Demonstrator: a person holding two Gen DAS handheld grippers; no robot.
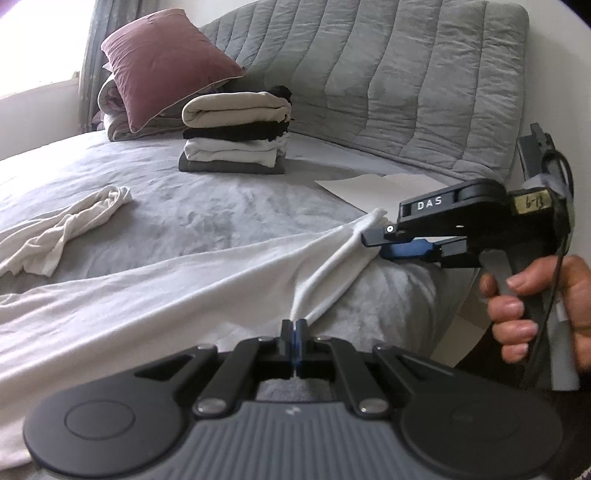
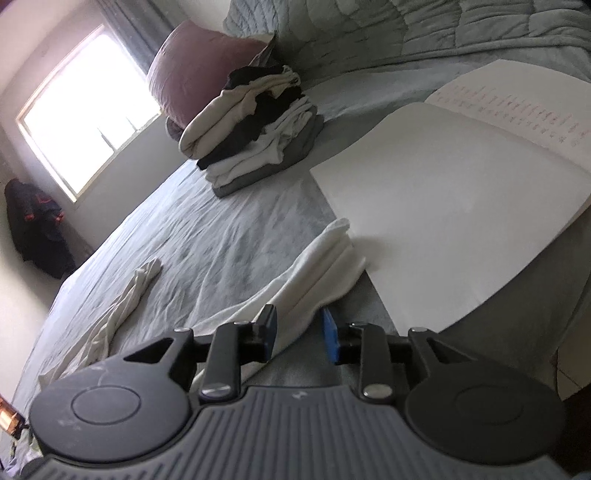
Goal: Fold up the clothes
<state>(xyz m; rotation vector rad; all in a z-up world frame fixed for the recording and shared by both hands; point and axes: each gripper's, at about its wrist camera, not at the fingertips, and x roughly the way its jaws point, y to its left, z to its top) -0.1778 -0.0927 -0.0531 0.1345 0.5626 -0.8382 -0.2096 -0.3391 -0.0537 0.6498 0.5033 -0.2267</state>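
a wide bed (image 1: 207, 206) under a wrinkled grey sheet fills the room's middle. at its far side, toward twelve o'clock in the left wrist view, stands a grey quilted headboard (image 1: 388, 85). a mauve pillow (image 1: 162, 62) leans at eleven o'clock on a rolled pale duvet (image 1: 110, 107). in the right wrist view a bright window (image 2: 88, 110) glares at ten o'clock, a grey curtain (image 2: 136, 33) beside it, pale walls (image 2: 37, 48) around it, and something dark (image 2: 37, 229) against the wall at nine o'clock.
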